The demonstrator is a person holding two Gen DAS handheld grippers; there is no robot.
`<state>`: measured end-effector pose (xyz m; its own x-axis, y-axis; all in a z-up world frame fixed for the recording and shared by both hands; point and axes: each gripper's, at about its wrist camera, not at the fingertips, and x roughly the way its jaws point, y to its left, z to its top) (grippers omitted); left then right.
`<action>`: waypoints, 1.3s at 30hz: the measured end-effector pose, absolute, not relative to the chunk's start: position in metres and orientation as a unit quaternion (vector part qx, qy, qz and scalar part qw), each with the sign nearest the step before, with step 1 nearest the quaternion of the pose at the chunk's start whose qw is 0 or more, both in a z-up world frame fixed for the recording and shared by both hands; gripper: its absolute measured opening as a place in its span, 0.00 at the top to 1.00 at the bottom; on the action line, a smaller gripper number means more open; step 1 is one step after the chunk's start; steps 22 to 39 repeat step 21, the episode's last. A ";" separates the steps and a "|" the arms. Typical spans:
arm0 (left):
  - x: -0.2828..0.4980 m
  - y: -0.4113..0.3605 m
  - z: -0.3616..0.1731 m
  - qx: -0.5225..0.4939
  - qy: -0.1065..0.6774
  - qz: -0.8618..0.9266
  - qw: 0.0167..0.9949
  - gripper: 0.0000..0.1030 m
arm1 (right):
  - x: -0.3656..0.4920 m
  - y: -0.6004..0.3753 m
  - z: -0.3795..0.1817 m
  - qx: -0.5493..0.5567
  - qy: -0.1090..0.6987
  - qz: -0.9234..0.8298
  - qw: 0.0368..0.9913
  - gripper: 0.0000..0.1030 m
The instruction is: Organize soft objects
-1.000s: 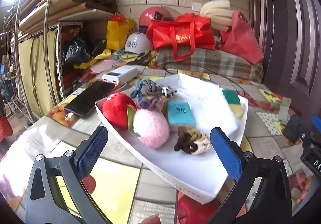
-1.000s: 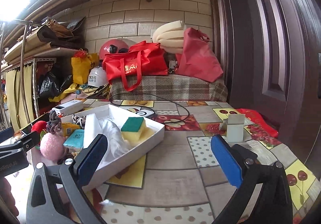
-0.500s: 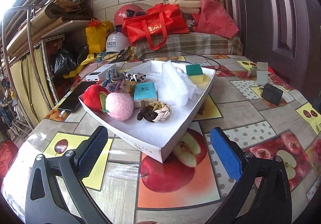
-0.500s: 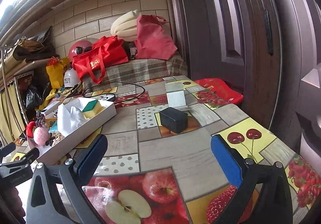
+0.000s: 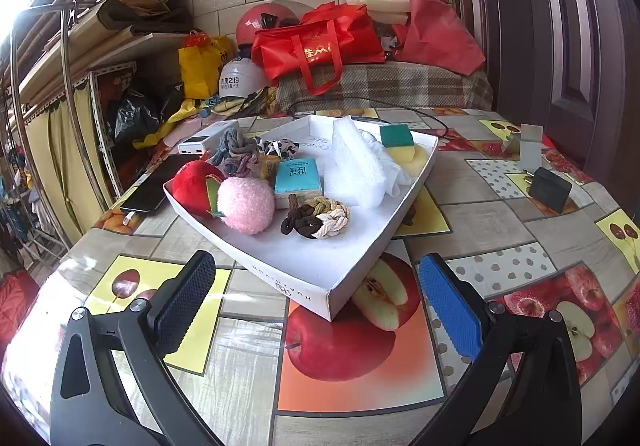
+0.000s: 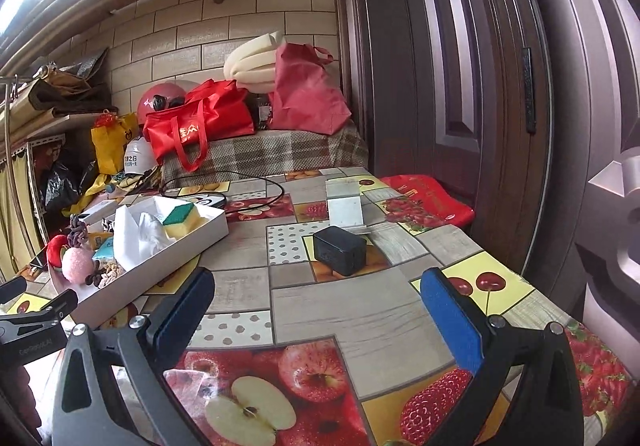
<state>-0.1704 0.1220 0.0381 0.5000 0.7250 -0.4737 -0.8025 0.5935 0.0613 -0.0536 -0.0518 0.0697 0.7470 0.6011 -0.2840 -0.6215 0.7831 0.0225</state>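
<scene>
A white cardboard tray (image 5: pixel 320 270) (image 6: pixel 168 258) sits on the table, holding soft things: a red plush apple (image 5: pixel 194 182), a pink pompom ball (image 5: pixel 245 205), a brown and cream knotted rope (image 5: pixel 316 216), a teal tissue pack (image 5: pixel 298 176), a white folded towel (image 5: pixel 354 162), a green and yellow sponge (image 5: pixel 400 144) and a grey knotted rope (image 5: pixel 236 152). My left gripper (image 5: pixel 316 306) is open, a short way in front of the tray's near corner, with nothing between its fingers. My right gripper (image 6: pixel 316 316) is open over bare table right of the tray, also holding nothing.
A black charger block (image 6: pixel 339 250) and a small white stand (image 6: pixel 346 208) sit on the table's right side. A phone (image 5: pixel 154 184) and a white power bank (image 5: pixel 206 136) lie left of the tray. A black cable (image 6: pixel 224 186) loops behind. Bags and helmets pile beyond; a dark door stands right.
My left gripper has pulled back from the tray, which now looks farther off. My right gripper has swung right, away from the tray, bringing the black charger block ahead. Both stay open.
</scene>
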 end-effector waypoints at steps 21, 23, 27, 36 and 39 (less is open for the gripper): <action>-0.166 0.119 0.041 -0.083 0.230 0.438 0.865 0.00 | -0.052 -0.054 0.070 -0.030 0.140 0.328 0.934 0.00; -0.166 0.119 0.041 -0.083 0.230 0.438 0.865 0.00 | -0.052 -0.054 0.070 -0.030 0.140 0.328 0.934 0.00; -0.166 0.119 0.041 -0.083 0.230 0.438 0.865 0.00 | -0.052 -0.054 0.070 -0.030 0.140 0.328 0.934 0.00; -0.166 0.119 0.041 -0.083 0.230 0.438 0.865 0.00 | -0.052 -0.054 0.070 -0.030 0.140 0.328 0.934 0.00; -0.166 0.119 0.041 -0.083 0.230 0.438 0.865 0.00 | -0.052 -0.054 0.070 -0.030 0.140 0.328 0.934 0.00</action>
